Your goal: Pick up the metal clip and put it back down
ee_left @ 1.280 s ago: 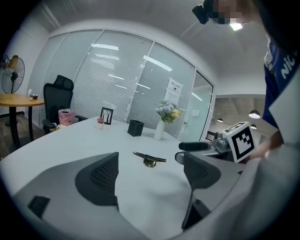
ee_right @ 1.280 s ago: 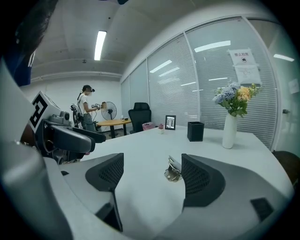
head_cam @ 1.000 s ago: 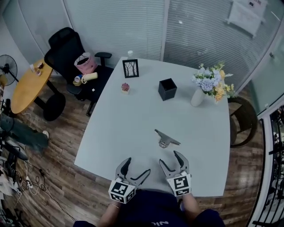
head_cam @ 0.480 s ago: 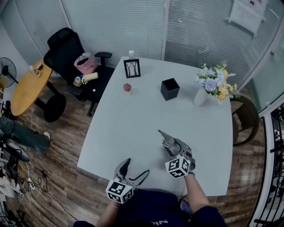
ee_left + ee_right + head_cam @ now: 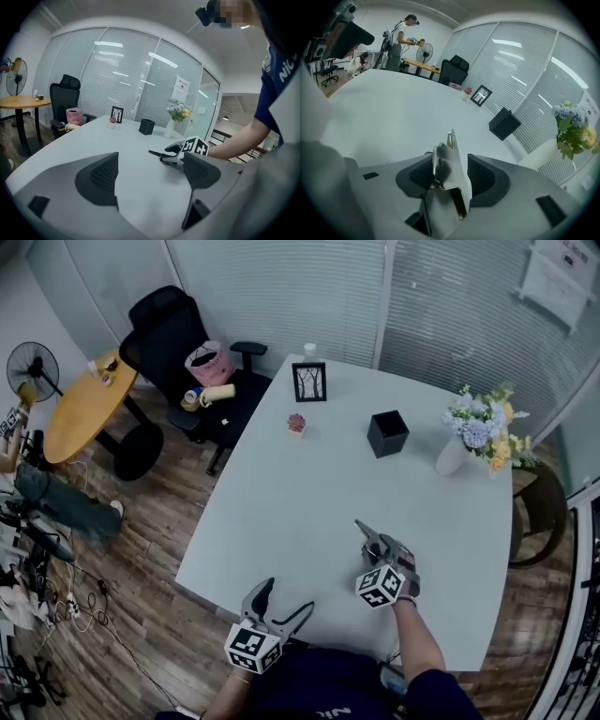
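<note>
**Right gripper closing on the metal clip at the near edge of the desk**

The metal clip [image 5: 446, 161] is bare, bright sheet steel. A flat plate folds to a sharp taper at the front. Beside the plate sits a rounded, polished lever that catches the light, and a warmer, brassy glint runs along one inner edge. In the right gripper view it stands on edge, point forward, between the two dark pads.

The right gripper [image 5: 450, 163] is closing its jaws on the clip. One pad lies against the rounded lever and the other against the flat plate, with no gap visible on either side. The pads [image 5: 485, 178] are matt black and finely dimpled, set in smooth grey shells.

In the head view the clip's pointed tip pokes out ahead of this gripper, over the near right part of the desk [image 5: 300, 493]. The desk is a pale, smooth, matt slab with rounded corners. Whether the clip rests on it or is just clear of it, I cannot tell.

The left gripper [image 5: 151, 166] hangs at the near desk edge, well to the left. Its jaws are spread wide with nothing between them.

Far across the desk stand a black square box [image 5: 387, 433] and a framed picture [image 5: 309, 382].
</note>
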A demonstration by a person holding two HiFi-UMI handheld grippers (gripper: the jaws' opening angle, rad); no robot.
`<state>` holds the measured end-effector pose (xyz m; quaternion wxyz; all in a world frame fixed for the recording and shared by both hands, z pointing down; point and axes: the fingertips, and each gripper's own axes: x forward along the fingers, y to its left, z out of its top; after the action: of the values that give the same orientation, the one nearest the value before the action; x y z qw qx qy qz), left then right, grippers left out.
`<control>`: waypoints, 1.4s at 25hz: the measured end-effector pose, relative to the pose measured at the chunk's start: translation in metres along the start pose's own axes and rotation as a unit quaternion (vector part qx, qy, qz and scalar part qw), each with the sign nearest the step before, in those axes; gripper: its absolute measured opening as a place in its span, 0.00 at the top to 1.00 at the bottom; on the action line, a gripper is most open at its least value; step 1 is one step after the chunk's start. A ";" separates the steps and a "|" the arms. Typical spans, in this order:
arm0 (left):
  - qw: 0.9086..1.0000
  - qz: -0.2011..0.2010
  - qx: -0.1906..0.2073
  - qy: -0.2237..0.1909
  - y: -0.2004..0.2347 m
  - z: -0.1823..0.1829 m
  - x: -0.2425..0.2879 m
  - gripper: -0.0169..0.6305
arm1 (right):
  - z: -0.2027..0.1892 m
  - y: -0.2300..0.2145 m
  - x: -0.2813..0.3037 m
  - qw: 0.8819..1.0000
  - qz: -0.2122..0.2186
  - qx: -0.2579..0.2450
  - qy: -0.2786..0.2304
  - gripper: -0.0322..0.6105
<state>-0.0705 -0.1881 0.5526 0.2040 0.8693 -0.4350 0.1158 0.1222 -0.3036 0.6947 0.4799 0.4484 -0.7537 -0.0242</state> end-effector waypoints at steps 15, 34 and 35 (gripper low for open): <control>1.000 0.017 -0.006 -0.010 -0.001 -0.001 -0.003 0.30 | 0.010 -0.013 0.003 0.991 0.035 0.131 0.004 0.77; 0.999 -0.028 0.005 -0.035 -0.004 0.009 -0.008 0.30 | 0.083 -0.021 -0.155 0.934 0.018 0.296 -0.200 0.78; 0.999 -0.032 0.007 -0.036 -0.005 0.009 -0.007 0.30 | 0.083 -0.018 -0.160 0.935 0.014 0.292 -0.202 0.78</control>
<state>-0.0706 -0.1849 0.5411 0.1862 0.8877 -0.4132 0.0812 0.0939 -0.2353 0.5292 0.1663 0.5437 -0.8148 0.1135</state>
